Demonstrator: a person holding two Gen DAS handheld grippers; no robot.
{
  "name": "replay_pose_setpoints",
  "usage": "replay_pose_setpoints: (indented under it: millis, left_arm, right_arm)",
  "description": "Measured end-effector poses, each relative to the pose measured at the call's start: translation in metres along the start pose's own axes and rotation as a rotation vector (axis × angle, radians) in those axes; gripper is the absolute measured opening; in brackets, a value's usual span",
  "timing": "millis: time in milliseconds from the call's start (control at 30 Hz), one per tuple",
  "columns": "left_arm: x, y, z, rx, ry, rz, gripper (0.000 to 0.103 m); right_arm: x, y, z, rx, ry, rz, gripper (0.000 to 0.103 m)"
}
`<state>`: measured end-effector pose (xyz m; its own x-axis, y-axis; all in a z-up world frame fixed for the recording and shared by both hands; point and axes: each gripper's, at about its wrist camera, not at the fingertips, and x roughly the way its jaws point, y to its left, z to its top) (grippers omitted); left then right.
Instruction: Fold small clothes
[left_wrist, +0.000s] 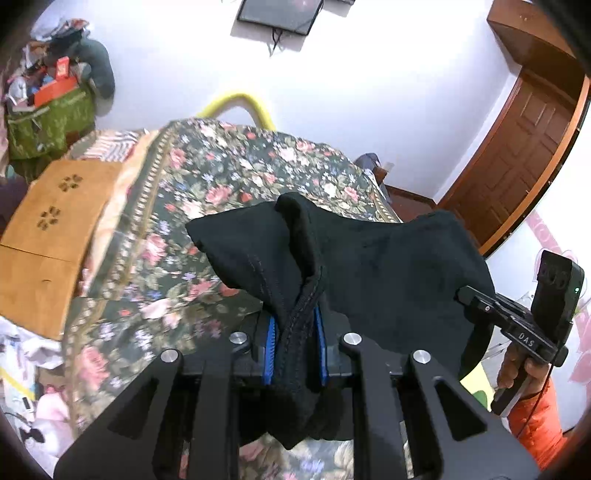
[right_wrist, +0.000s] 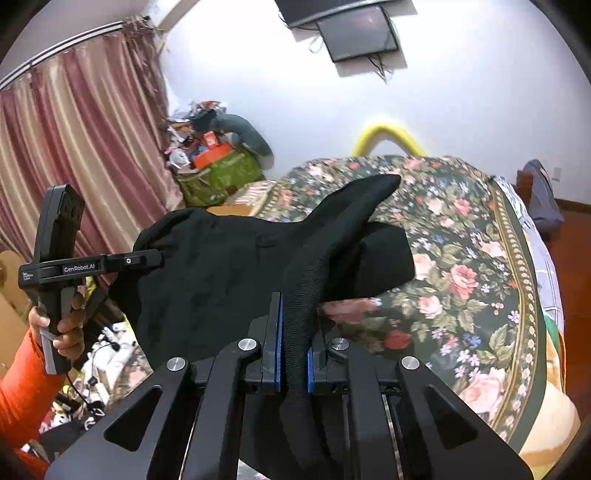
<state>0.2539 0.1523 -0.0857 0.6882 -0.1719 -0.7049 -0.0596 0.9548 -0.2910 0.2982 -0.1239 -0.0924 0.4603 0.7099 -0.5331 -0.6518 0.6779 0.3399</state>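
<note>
While the black garment (left_wrist: 388, 266) hangs above the bed (left_wrist: 207, 192), left gripper (left_wrist: 295, 347) and right gripper (right_wrist: 293, 354) each clench one edge; its long axis spans between them.

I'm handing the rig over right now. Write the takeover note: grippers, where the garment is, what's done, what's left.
Left gripper: shut on an edge of the black garment.
Right gripper: shut on another, ribbed edge of it.
The garment hangs stretched between both, held up over the floral bedspread, not laid flat.
Done: picked up and spread.
Left: lay it down, fold it, release.
</note>
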Motion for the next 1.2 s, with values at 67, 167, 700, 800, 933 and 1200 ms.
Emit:
replay_pose_setpoints:
  millis: [67, 167, 700, 800, 933, 1200]
  left_arm:
    - [-0.013, 0.005, -0.007, 0.002, -0.009, 0.01, 0.017]
    - [-0.022, 0.017, -0.022, -0.014, 0.003, 0.016, 0.017]
    - [0.041, 0.091, -0.129, -0.086, 0.2, 0.165, 0.039]
    - [0.033, 0.098, -0.131, -0.057, 0.176, 0.245, 0.043]
    - [0.019, 0.096, -0.124, 0.01, 0.132, 0.345, 0.046]
    - [0.032, 0.051, -0.107, 0.119, 0.152, 0.181, 0.063]
  right_arm:
    - [-0.004, 0.012, -0.005, -0.005, -0.001, 0.013, 0.008]
    - [-0.002, 0.023, -0.016, -0.001, 0.01, 0.035, 0.008]
    - [0.037, -0.007, -0.104, 0.113, 0.2, -0.097, 0.014]
    - [0.021, -0.004, -0.1, 0.067, 0.18, -0.164, 0.014]
    - [0.014, 0.009, -0.088, -0.015, 0.152, -0.173, 0.017]
    - [0.076, 0.055, -0.075, -0.147, 0.214, -0.006, 0.039]
